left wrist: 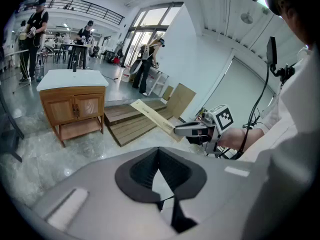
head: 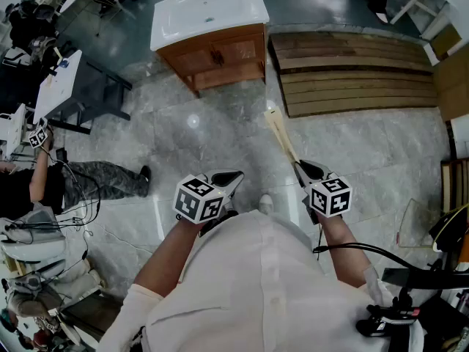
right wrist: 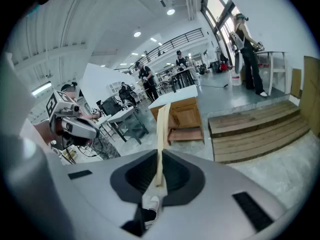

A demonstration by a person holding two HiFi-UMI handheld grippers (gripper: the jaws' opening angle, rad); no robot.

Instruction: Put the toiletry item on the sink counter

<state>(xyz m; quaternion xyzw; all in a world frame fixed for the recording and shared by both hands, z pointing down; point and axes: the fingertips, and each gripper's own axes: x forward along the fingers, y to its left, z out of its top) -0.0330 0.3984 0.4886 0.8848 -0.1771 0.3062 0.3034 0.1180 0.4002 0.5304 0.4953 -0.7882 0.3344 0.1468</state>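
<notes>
The toiletry item [head: 281, 133] is a long, thin, flat carton of pale cream card with faint print along its broad face. Its near end is clamped between the jaws of the right gripper [head: 303, 168]. The rest juts out over the grey floor, with the far end pointing away and slightly left. Seen along the jaws, it stands on edge, showing only its narrow side. The sink counter [head: 242, 15] stands at the far side, left of centre, well apart from the carton. It has a white rectangular basin top with a dark tap at its back edge. The top sits on a brown wooden cabinet with two doors, legs and a low shelf.
</notes>
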